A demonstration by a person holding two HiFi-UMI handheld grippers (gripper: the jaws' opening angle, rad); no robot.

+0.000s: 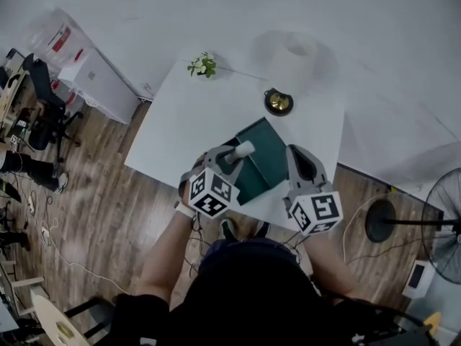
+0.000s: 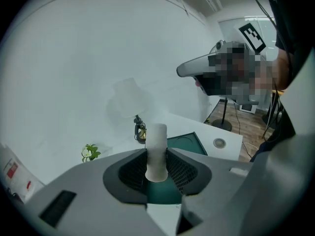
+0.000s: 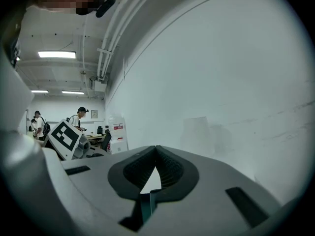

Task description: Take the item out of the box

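One white cylindrical item [image 1: 243, 149] is clamped between the jaws of the left claw [image 1: 234, 153], upright and gripped round its lower half, as is seen in the left gripper view, where the item [image 2: 157, 151] stands between the ribbed pads. It is held above the near left part of the one green box [image 1: 268, 152], clear of its inside.

The right claw [image 1: 297, 157] is closed at the right edge of the box. In the right gripper view its tips [image 3: 156, 154] meet, and a thin green edge is seen between the jaws, so the box wall is judged to be pinched and steadied.

The item is judged light, stiff and smooth, so a slip is possible; a firm hold round the middle of its body is advised.

On the white counter [image 1: 194, 121] one small plant [image 1: 204, 65] and one dark round object [image 1: 278, 101] are counted at the far side.
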